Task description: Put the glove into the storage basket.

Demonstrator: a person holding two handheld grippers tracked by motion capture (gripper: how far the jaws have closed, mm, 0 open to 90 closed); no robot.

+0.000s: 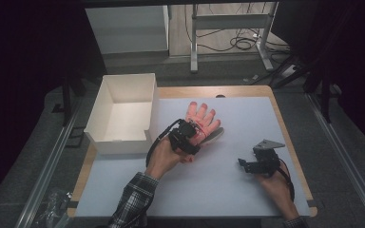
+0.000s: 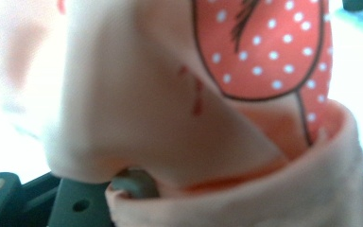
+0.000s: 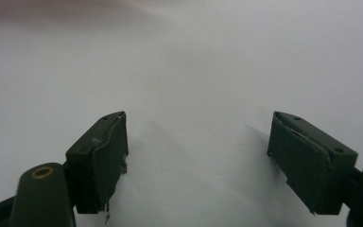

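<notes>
Left gripper view: the pink glove (image 2: 137, 118), blurred, covers the jaws of the left hand-held gripper (image 1: 190, 137), which clamp its cuff; the high view places the glove fingers-up at table (image 1: 228, 190) centre. At four o'clock the right hand-held gripper (image 3: 196, 161) gapes wide. A white box (image 1: 123, 111) sits at ten o'clock.

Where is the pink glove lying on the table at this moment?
In the high view the pink glove lies on the white mat near the table's middle, right of the white box, with its cuff at the left gripper.
</notes>
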